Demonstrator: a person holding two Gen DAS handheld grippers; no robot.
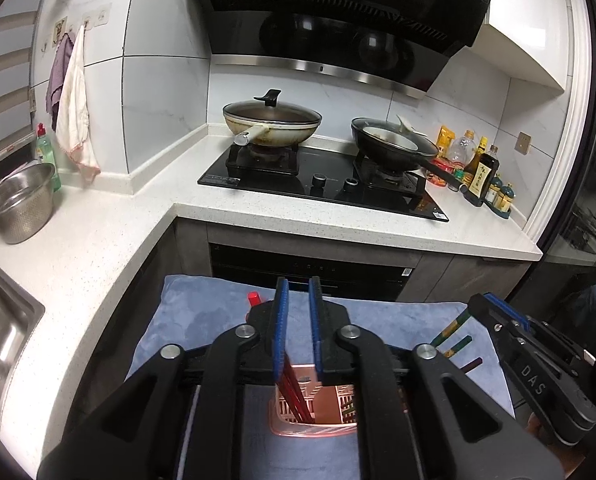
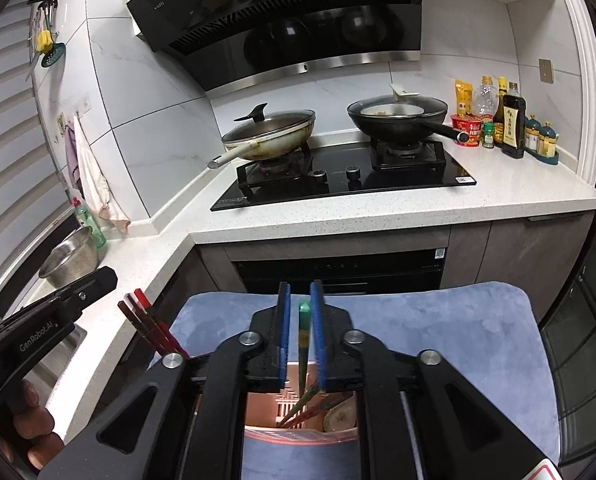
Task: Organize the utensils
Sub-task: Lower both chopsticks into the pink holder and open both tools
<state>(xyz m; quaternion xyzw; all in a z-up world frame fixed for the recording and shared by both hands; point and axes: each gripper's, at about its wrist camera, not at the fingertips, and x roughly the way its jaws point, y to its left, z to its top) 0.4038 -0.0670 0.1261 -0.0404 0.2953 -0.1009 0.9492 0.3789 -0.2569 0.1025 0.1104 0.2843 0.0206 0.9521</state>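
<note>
Nearest, the pink holder stands on the blue cloth. The left tool is slightly parted, with red chopsticks at its left pad, lower ends already in the holder. The right tool is likewise parted, not gripping the green chopstick between its pads. Insertion appears nearly complete; withdrawal remains. Beyond lies the tabletop.

Both grippers are matte black, the left gripper and right gripper each with two flat fingers faced in ribbed blue pads and angular black link arms pinned by round silver screws. From outside, one shell reads "GenRobot.AI" in white, the other "DAS", each with a small silver screw
</note>
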